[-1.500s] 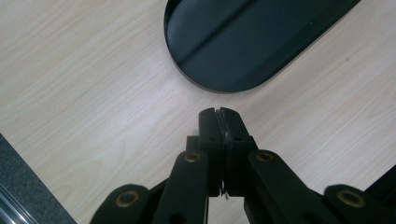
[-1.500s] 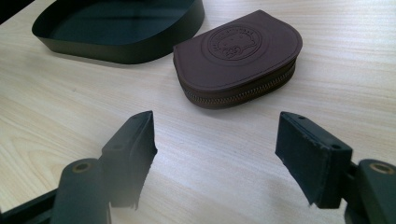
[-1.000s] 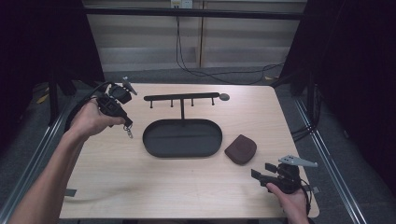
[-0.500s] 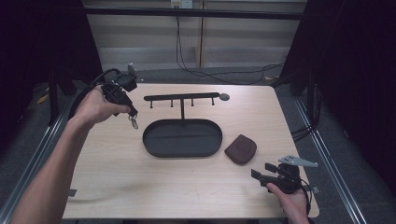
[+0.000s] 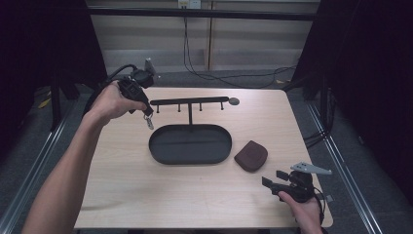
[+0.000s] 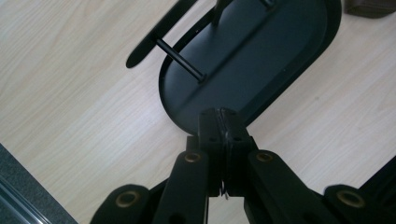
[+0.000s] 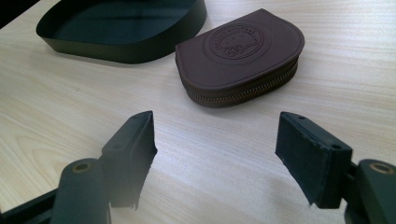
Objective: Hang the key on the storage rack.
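The left gripper (image 5: 146, 115) was raised over the far-left part of the wooden table (image 5: 146, 195), just beside the left end of the black hook rack (image 5: 190, 101). Its jaws were pressed together on a small key (image 5: 149, 123), which dangled below the tips above the bare wood between the rack's end and the tray's left edge. In the left gripper view, the left gripper (image 6: 223, 126) showed its two black jaws meeting flat against each other, with a thin bit of metal, probably the key's ring, peeking out in the slit lower down. Beyond the tips lay the rounded end of the black oval tray (image 6: 261, 60) and one peg of the rack standing out over it.

The hook rack rose on a single post from the far side of the tray (image 5: 158, 153), its bar carrying a row of short pegs.

The right gripper (image 5: 273, 179) rested low near the table's near-right corner, held in the person's hand, its jaws standing apart with nothing between them. In the right gripper view, the right gripper (image 7: 215, 154) faced a brown leather zip pouch (image 7: 240, 56) with an embossed round emblem on its flap. The pouch lay flat on the wood just beside the tray's right end, near the open jaws but not touching them.
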Demonstrator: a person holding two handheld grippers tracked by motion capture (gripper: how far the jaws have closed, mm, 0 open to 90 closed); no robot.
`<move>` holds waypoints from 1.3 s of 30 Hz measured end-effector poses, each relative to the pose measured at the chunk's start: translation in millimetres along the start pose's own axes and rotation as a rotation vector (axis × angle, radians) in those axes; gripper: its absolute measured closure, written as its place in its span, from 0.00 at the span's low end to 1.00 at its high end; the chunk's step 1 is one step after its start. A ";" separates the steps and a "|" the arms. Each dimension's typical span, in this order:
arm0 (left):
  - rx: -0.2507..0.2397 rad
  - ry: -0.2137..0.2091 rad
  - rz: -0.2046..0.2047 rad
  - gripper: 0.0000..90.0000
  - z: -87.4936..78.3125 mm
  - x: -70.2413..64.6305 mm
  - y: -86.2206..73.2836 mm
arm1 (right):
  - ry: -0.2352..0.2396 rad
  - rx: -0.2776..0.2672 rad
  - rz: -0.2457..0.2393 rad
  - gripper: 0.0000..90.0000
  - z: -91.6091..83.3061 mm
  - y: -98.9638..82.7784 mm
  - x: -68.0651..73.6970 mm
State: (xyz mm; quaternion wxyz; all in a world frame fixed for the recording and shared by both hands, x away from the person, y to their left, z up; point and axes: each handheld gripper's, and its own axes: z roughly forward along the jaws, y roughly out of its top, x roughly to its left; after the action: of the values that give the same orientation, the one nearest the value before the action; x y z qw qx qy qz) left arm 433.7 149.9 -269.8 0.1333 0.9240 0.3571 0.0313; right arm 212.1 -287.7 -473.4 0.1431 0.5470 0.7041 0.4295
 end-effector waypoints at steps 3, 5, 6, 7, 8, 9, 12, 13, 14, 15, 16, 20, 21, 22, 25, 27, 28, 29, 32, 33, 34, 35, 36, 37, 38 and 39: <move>0.010 -0.018 -0.007 0.99 7.0 3.5 7.1 | 0.001 -0.001 0.004 0.31 0.1 0.0 -0.4; 0.010 -0.021 -0.012 0.99 9.9 3.9 10.0 | 0.002 0.000 0.004 0.31 0.2 0.0 -0.4; 0.010 -0.021 -0.012 0.99 9.9 3.9 10.0 | 0.002 0.000 0.004 0.31 0.2 0.0 -0.4; 0.013 -0.022 -0.013 0.99 11.1 3.6 11.3 | 0.003 0.000 0.003 0.31 0.1 0.0 -0.3; 0.014 -0.020 -0.010 0.99 11.7 3.2 12.5 | 0.004 0.000 0.002 0.31 0.1 0.0 -0.4; 0.009 -0.028 -0.009 0.99 12.6 2.6 13.7 | 0.005 0.000 0.002 0.31 0.2 0.0 -0.5; 0.013 -0.025 -0.014 0.99 14.0 2.9 14.9 | 0.007 0.002 0.000 0.31 0.3 -0.1 -0.6; 0.012 -0.020 -0.017 0.99 14.5 3.3 15.3 | 0.007 0.003 -0.003 0.31 0.4 -0.2 -0.6; 0.010 -0.025 -0.018 0.99 14.4 4.3 15.6 | 0.008 0.003 -0.002 0.31 0.4 -0.3 -0.4; 0.005 -0.024 -0.025 0.99 15.5 5.7 16.3 | 0.009 0.003 -0.004 0.31 0.3 -0.4 -0.1; 0.005 -0.024 -0.025 0.99 15.5 5.7 16.3 | 0.009 0.003 -0.004 0.31 0.3 -0.4 -0.1; 0.004 -0.022 -0.026 0.99 17.1 6.3 18.4 | 0.010 0.004 -0.007 0.31 0.5 -0.4 -0.4; -0.002 -0.025 -0.034 0.99 17.1 7.3 18.6 | 0.008 0.007 -0.005 0.31 0.8 -0.2 -0.5; 0.002 -0.034 -0.031 0.99 17.2 8.5 18.9 | 0.008 0.007 -0.005 0.31 0.8 -0.2 -0.5; 0.003 -0.037 -0.036 0.99 19.4 8.9 20.2 | 0.011 0.003 -0.005 0.31 0.3 -0.3 -0.3; 0.006 -0.039 -0.037 0.99 20.2 8.7 20.7 | 0.011 0.004 -0.006 0.31 0.3 -0.3 -0.4; 0.001 -0.040 -0.039 0.99 21.2 8.7 21.6 | 0.011 0.004 -0.007 0.31 0.2 -0.4 -0.2; 0.005 -0.040 -0.039 0.99 21.9 8.6 22.3 | 0.011 0.004 -0.006 0.31 0.2 -0.4 -0.2; 0.010 -0.032 -0.043 0.99 23.3 9.4 23.9 | 0.012 0.004 -0.006 0.31 0.2 -0.3 -0.3; 0.015 -0.017 -0.045 0.99 23.2 10.3 24.1 | 0.012 0.004 -0.007 0.31 0.2 -0.4 -0.3; 0.015 -0.017 -0.045 0.99 23.2 10.3 24.1 | 0.012 0.004 -0.005 0.31 0.0 -0.4 -0.2; 0.014 -0.021 -0.048 0.99 22.7 12.6 24.4 | 0.012 0.004 -0.005 0.31 -0.1 -0.4 -0.2; 0.014 -0.021 -0.048 0.99 22.7 12.6 24.4 | 0.012 0.004 -0.007 0.31 0.1 -0.4 -0.3; 0.010 -0.019 -0.056 0.99 21.6 13.1 24.7 | 0.011 0.005 -0.008 0.31 0.2 -0.4 -0.3; 0.010 -0.019 -0.056 0.99 21.6 13.1 24.7 | 0.011 0.005 -0.008 0.31 0.2 -0.4 -0.3; 0.007 -0.019 -0.055 0.99 21.6 12.9 25.0 | 0.012 0.006 -0.009 0.31 0.2 -0.4 -0.1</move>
State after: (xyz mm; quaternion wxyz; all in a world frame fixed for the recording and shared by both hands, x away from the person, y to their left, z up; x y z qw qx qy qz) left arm 462.8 136.0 -284.4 0.1341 0.9145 0.3812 0.0175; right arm 212.1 -287.7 -473.8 0.1395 0.5417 0.7086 0.4300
